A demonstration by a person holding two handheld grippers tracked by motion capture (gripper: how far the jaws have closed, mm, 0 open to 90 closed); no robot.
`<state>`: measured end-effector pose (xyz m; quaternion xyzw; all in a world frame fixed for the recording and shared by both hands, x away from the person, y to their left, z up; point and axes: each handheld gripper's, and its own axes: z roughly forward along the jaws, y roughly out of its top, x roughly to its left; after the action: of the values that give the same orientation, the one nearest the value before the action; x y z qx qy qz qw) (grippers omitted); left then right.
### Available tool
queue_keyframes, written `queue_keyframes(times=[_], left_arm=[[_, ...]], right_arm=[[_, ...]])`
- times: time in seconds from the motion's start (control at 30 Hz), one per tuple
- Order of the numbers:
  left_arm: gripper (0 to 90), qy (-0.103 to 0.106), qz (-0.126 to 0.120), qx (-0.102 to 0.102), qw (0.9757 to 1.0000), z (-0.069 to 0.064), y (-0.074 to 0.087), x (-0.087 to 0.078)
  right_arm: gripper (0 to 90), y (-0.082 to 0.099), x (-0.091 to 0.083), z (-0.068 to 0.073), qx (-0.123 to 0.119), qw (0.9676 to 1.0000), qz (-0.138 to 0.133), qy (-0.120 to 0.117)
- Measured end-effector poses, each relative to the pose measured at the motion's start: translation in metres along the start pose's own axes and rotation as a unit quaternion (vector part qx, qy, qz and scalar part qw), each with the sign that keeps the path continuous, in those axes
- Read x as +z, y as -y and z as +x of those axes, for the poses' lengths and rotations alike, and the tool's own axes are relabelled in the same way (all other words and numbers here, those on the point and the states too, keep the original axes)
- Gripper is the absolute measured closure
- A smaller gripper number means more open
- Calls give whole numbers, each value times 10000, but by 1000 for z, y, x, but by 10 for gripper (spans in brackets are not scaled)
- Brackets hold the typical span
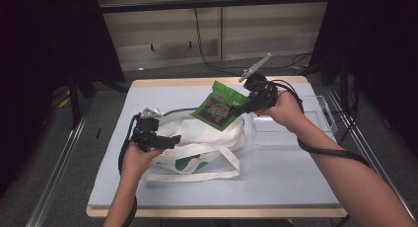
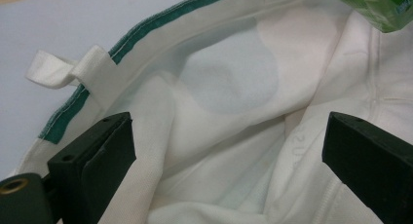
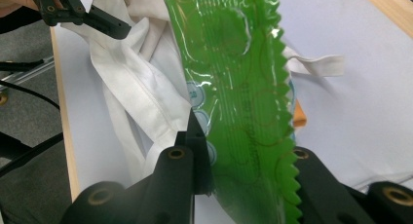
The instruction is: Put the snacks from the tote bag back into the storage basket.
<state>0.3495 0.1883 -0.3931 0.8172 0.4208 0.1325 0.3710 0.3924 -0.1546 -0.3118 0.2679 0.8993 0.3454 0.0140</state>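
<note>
Green snack packet (image 3: 234, 87) clenched in right tongs (image 3: 243, 180); left tongs (image 2: 229, 151) released inside white tote bag (image 2: 234, 78)

A: What is around the surface (image 1: 276, 182)?

B: It has a pale blue top with a light wooden edge. Under it is a grey floor (image 1: 59, 187). Black curtains (image 1: 44, 49) hang at the left and at the right.

A: And behind?

B: A beige wall (image 1: 157, 29) with a black cable (image 1: 199, 34) hanging down. A metal rail (image 1: 56, 172) runs on the floor at the left side.
</note>
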Motion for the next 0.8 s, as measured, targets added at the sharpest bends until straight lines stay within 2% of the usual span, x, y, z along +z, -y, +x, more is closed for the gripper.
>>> queue_keyframes(times=[0.37, 0.43, 0.6, 0.7, 0.8], left_arm=[[52, 39, 24, 29, 10000, -2, -1, 0], [54, -10, -39, 24, 10000, -3, -1, 1], [54, 24, -26, 15, 10000, -4, -1, 2], [56, -47, -84, 46, 9999, -4, -1, 3], [56, 20, -83, 41, 10000, -4, 0, 3]], right_arm=[[750, -1, -12, -4, 0, 9999, 110, -1], [749, -2, -15, -5, 5, 10000, 90, -10], [749, -3, -24, -6, -17, 9999, 149, 65], [749, -2, -29, -7, -15, 9998, 155, 98], [749, -1, -34, -9, -24, 9998, 162, 111]])
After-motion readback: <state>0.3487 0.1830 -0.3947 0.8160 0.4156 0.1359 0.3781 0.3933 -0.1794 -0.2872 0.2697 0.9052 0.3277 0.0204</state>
